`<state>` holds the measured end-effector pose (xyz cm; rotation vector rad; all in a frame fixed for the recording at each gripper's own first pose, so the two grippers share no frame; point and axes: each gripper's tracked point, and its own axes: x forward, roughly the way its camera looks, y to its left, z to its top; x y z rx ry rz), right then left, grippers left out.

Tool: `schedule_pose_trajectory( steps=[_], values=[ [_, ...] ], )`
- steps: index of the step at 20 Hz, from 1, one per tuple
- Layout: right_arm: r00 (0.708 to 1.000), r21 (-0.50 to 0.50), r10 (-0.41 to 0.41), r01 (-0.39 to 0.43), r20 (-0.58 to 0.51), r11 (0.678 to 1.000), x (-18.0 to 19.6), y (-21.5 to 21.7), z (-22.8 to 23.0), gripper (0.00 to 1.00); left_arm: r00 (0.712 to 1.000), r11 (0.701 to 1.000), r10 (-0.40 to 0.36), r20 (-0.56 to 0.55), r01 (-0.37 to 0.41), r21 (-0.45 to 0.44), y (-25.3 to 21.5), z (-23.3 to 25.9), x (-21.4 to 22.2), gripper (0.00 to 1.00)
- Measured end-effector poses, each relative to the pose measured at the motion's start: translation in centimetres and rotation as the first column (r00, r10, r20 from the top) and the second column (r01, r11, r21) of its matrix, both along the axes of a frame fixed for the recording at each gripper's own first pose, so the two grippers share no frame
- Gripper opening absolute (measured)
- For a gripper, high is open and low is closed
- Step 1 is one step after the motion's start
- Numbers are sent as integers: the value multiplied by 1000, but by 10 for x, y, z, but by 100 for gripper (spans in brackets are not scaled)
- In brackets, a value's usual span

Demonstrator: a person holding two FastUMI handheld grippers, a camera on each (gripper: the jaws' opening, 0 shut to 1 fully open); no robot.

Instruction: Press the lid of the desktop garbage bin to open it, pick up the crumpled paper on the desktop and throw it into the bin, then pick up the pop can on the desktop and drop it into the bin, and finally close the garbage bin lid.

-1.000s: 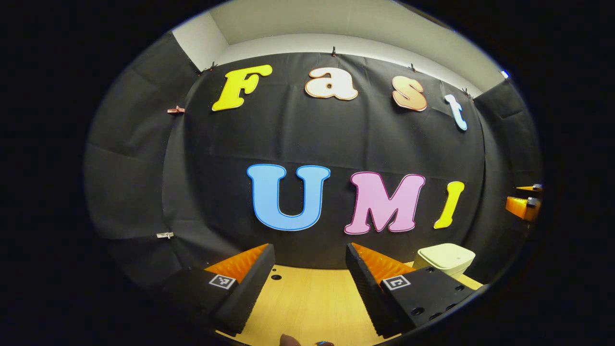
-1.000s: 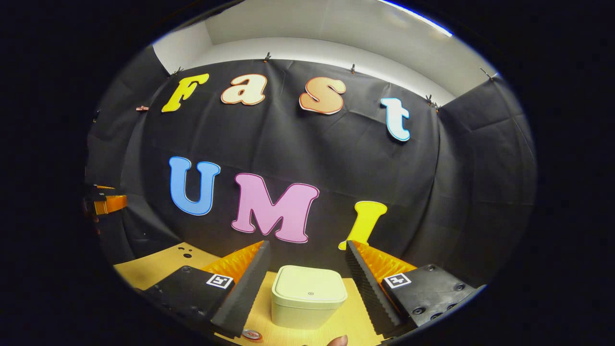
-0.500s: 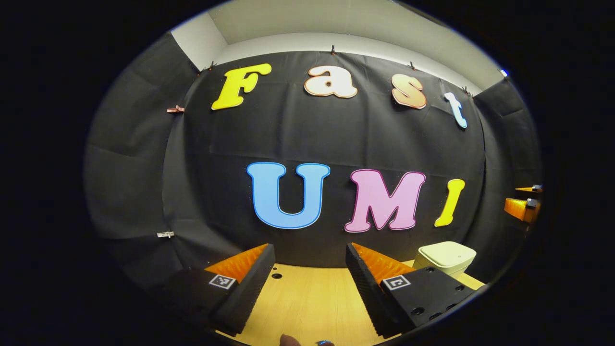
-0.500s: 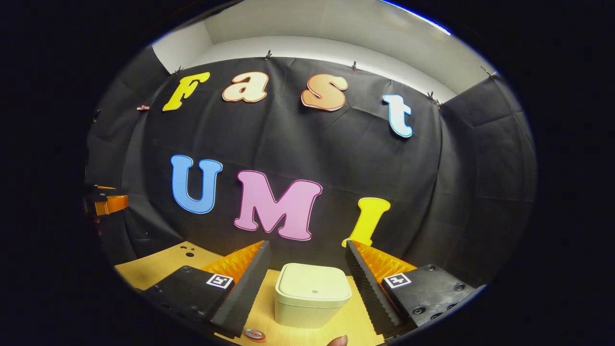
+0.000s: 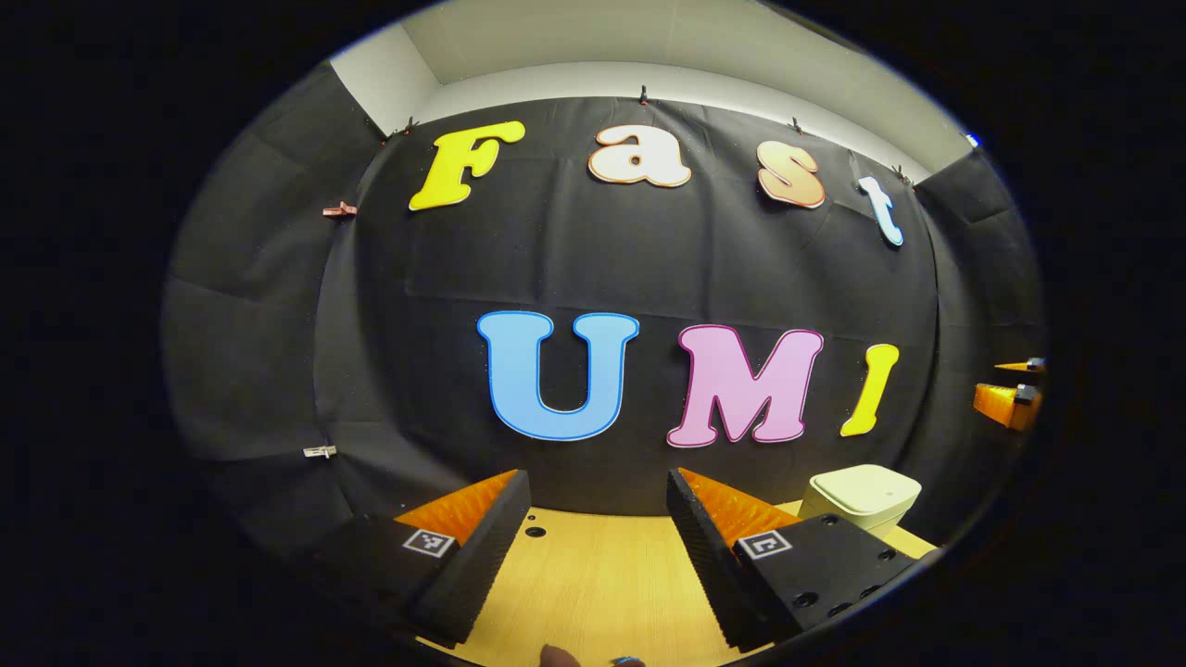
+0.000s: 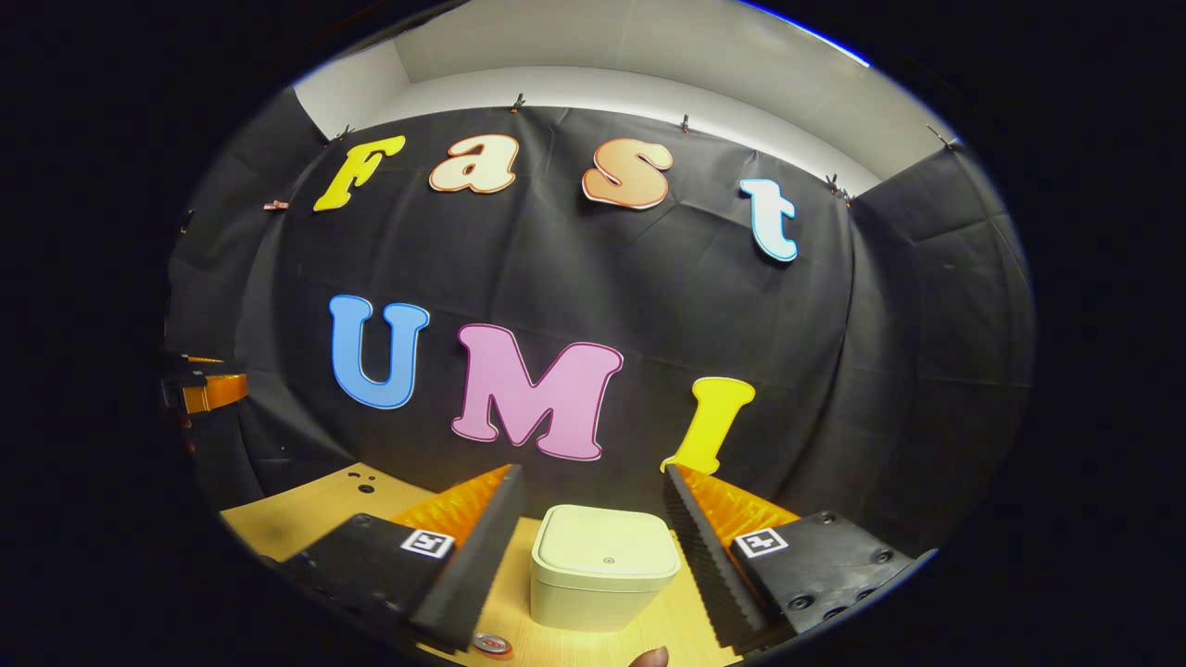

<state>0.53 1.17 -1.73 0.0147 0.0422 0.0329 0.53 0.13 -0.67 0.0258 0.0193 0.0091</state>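
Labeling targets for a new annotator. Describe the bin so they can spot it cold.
Start at the light wooden table set against the booth's black cloth wall. In the right gripper view the garbage bin stands on it, straight ahead between the open right gripper fingers. It is a pale, squarish box with rounded corners, its flat lid shut, a small dot at the centre.

Bin [image 6: 604, 576] stands on the table [image 6: 306, 508], before the wall [image 6: 649, 296].

No readable words, brands or numbers on any object, small square black-and-white coded tags [image 5: 429, 542] on the fingers of the left gripper [image 5: 597, 476] — patterns, not letters, matching tags on the right gripper [image 6: 591, 471], bin lid [image 6: 607, 542] unmarked — just one tiny dot.
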Motion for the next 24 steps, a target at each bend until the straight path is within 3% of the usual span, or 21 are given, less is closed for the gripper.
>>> schedule_pose_trajectory(
  steps=[4, 7, 10, 17, 24],
  values=[
    [995, 87, 84, -79, -52, 993, 12, 17, -18, 8, 1000, 1000, -6, -3, 6, -2, 1, -2, 2, 95],
    [998, 133, 17, -8, -65, 991, 30, -2, -37, 5, 1000, 1000, -7, -6, 7, 6, 2, -4, 4, 95],
    [993, 145, 7, 11, -119, 989, 58, -11, -75, 5, 1000, 1000, -11, -7, 11, 9, 1, -4, 6, 95],
    [966, 99, 19, 7, -260, 995, 98, -15, -164, 5, 1000, 1000, -21, -21, 21, 14, -5, -11, 13, 95],
    [943, 63, 26, -5, -332, 998, 118, -14, -212, 5, 998, 999, -34, -49, 34, -15, -14, -21, 20, 95]
  ],
)
